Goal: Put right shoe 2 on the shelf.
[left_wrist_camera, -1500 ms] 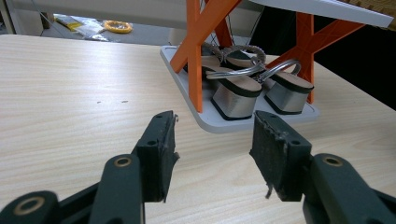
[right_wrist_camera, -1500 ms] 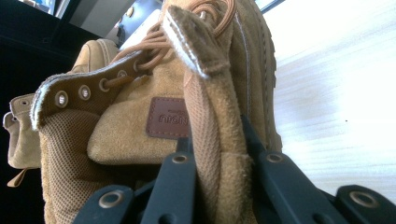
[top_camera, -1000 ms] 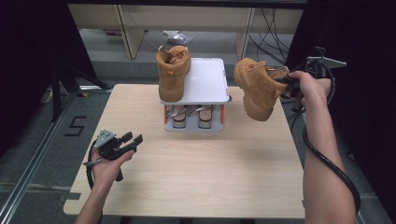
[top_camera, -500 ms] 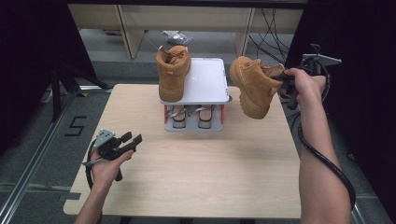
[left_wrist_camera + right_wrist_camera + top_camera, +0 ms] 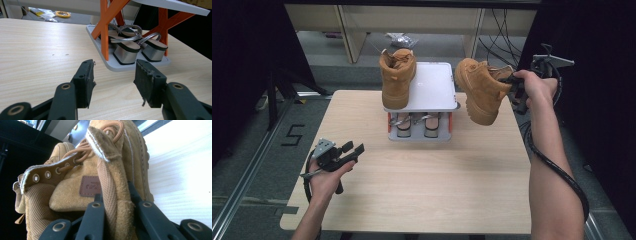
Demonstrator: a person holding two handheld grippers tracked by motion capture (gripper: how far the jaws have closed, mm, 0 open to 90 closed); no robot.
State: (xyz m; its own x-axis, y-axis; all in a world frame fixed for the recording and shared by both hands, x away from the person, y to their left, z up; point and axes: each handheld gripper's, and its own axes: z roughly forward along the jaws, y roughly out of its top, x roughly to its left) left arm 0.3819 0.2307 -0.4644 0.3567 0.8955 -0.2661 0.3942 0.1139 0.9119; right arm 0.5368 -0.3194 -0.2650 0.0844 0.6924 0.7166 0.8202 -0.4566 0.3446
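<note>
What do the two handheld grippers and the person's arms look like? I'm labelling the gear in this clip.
Both are black two-jaw tools. The left gripper carries a grey three-cornered plate on top, and its jaws have flat, ribbed black pads, frayed at the edges, with brass-coloured rivets at the pivots. The right gripper also has a grey plate, and a thick black cable trails down from it. Both forearms are bare, with no sleeves in view.

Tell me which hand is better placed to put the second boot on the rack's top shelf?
Right. The right gripper already grips the boot in the air beside the white shelf; the left gripper sits open and low near the table's front-left.
</note>
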